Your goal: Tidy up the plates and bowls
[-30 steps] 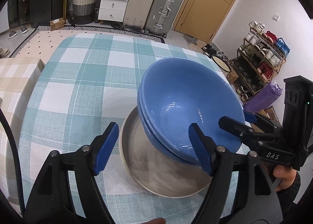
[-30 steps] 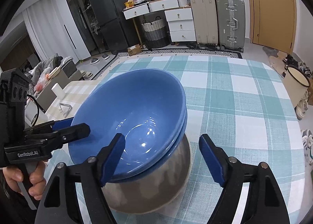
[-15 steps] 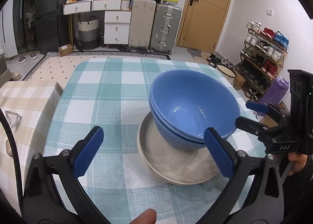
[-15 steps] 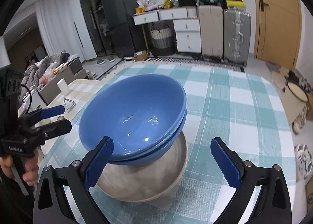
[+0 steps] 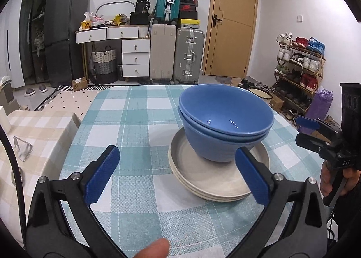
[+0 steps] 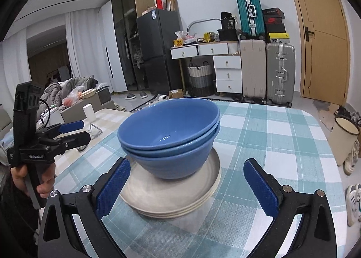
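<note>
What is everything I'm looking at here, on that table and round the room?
bowls: two, blue, nested, standing on the plates
plates: a beige stack, on the table
table: one, teal-and-white check cloth
suitcases: three, beige, silver and teal, by the back wall
drawers: white, beside the suitcases
fridge: one, black, left of the drawers
door: one, wooden
shoe rack: one, full, on the right
left gripper: blue fingers, open, empty
right gripper: blue fingers, open, empty
</note>
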A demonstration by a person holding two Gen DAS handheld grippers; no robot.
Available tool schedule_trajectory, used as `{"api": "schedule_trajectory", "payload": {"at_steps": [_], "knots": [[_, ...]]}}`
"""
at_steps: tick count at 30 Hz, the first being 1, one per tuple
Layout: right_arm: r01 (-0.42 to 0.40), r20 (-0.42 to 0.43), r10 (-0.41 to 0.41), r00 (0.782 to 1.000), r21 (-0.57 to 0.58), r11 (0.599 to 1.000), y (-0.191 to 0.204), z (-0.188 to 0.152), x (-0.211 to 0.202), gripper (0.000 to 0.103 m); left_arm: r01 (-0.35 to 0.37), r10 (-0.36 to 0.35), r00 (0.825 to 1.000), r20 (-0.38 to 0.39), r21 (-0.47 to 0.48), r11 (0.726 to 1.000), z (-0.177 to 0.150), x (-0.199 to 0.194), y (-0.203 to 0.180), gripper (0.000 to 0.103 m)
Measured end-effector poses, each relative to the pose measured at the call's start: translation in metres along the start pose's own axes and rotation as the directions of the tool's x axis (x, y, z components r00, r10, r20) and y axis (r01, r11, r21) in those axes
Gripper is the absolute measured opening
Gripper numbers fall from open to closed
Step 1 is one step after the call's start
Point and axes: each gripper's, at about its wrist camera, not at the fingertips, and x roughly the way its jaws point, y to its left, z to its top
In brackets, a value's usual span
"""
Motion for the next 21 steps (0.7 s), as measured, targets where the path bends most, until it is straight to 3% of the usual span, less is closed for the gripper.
{"api": "schedule_trajectory", "payload": {"at_steps": [21], "knots": [[0.005,0.088,0.002,0.996,-0.083,0.997,0.017,-0.041,-0.016,0.102,-0.003,0.0,0.996,0.087,0.025,1.0,-0.045,0.008,-0.008,0.102]]}}
